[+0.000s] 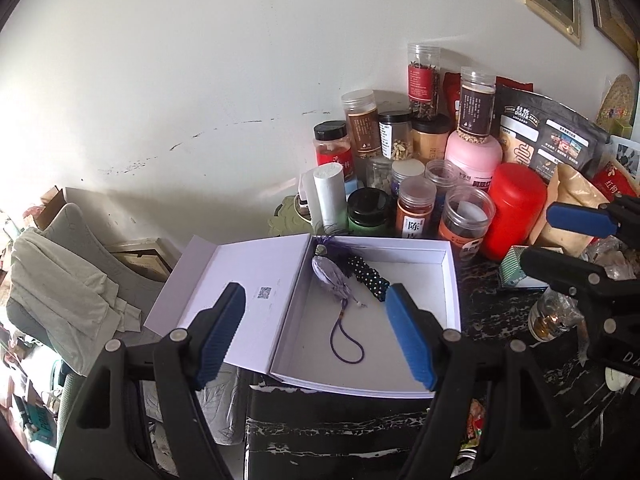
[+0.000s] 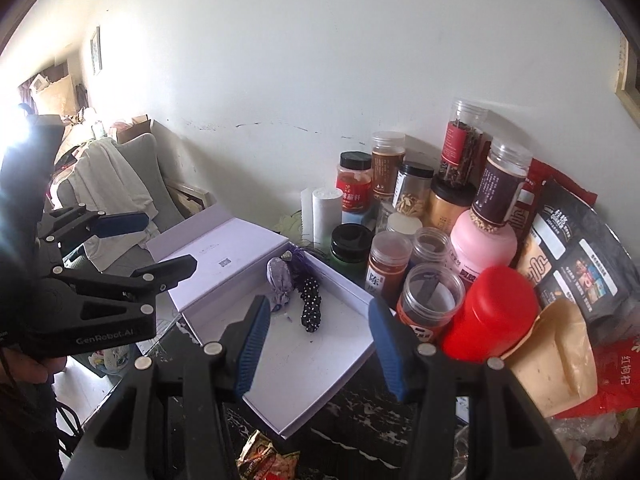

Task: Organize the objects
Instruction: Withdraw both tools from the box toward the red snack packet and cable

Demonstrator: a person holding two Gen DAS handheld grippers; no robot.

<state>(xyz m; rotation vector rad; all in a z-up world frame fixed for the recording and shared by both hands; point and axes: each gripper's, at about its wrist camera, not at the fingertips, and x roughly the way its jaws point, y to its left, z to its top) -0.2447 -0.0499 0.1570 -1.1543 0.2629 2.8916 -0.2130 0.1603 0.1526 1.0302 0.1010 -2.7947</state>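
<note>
**Both grippers hanging empty above the open box**

The left gripper point(image 1: 316, 330) is hovering over the white box point(image 1: 451, 276), its jaws standing spread with nothing between the blue pads point(image 1: 408, 338). The right gripper point(image 2: 316, 346) is hovering beside it, also spread and empty; in the left view it is showing at the right edge point(image 1: 560, 236), and in the right view the left one is showing at the left edge point(image 2: 140, 240), with a hand point(image 2: 28, 364) gripping its handle.

The box is lying open on the dark marbled tabletop point(image 1: 340, 432), its lid point(image 1: 248, 280) folded flat out to the left, past the table edge. Inside, near the back left corner, a lilac pouch point(image 1: 330, 278) with a purple cord point(image 1: 348, 340) is lying beside a black dotted hair tie point(image 1: 368, 276); the two are touching. A dark tassel point(image 1: 332, 242) is sticking up at the box's rear wall.

Behind the box, jars point(image 1: 414, 210) are crowding against the wall, with a red canister point(image 1: 516, 210), a pink bottle point(image 1: 474, 156), a white roll point(image 1: 330, 196) and a black bag point(image 1: 560, 136) among them. A snack wrapper point(image 2: 264, 458) is lying on the table in front of the box. To the left, a grey chair point(image 1: 80, 240) is draped with cloth.
</note>
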